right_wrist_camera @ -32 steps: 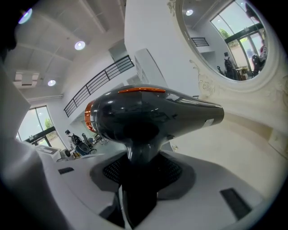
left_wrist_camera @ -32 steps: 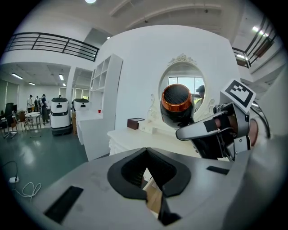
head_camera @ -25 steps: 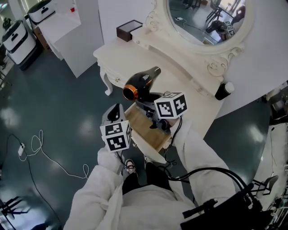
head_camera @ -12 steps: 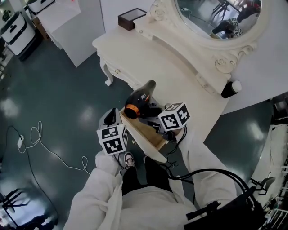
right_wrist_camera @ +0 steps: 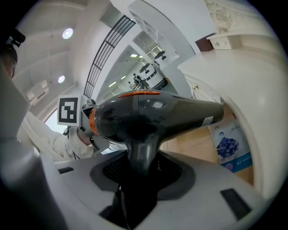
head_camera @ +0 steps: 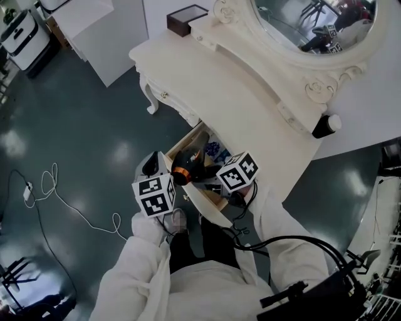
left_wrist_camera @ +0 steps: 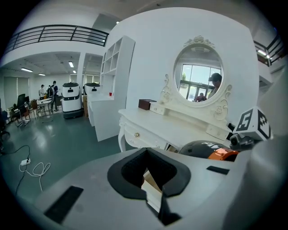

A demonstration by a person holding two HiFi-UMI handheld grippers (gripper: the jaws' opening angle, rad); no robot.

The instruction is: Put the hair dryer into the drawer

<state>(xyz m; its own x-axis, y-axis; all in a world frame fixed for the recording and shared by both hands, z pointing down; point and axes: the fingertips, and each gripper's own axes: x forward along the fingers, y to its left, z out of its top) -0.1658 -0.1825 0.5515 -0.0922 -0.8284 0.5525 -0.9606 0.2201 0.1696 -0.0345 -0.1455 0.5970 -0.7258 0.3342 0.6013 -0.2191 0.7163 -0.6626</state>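
The black hair dryer (head_camera: 188, 164) with an orange ring hangs low over the open wooden drawer (head_camera: 190, 140) of the white dressing table (head_camera: 207, 69), nozzle toward the table. My right gripper (head_camera: 204, 174) is shut on its handle; in the right gripper view the handle (right_wrist_camera: 143, 155) sits between the jaws with the body (right_wrist_camera: 153, 112) above and the drawer floor (right_wrist_camera: 198, 148) behind. My left gripper (head_camera: 156, 164) hovers beside the drawer's left front corner, jaws together and empty. In the left gripper view, my left gripper (left_wrist_camera: 152, 182) shows the dryer (left_wrist_camera: 204, 149) at its right.
A blue printed packet (head_camera: 213, 149) lies in the drawer's back part. On the table stand a brown box (head_camera: 187, 19) and a black bottle with a white cap (head_camera: 326, 125), below the oval mirror (head_camera: 313, 25). A white cable (head_camera: 56, 207) lies on the floor at the left.
The right gripper has carried the hair dryer down from above the tabletop to the open drawer's mouth. The left gripper has sunk a little beside the drawer.
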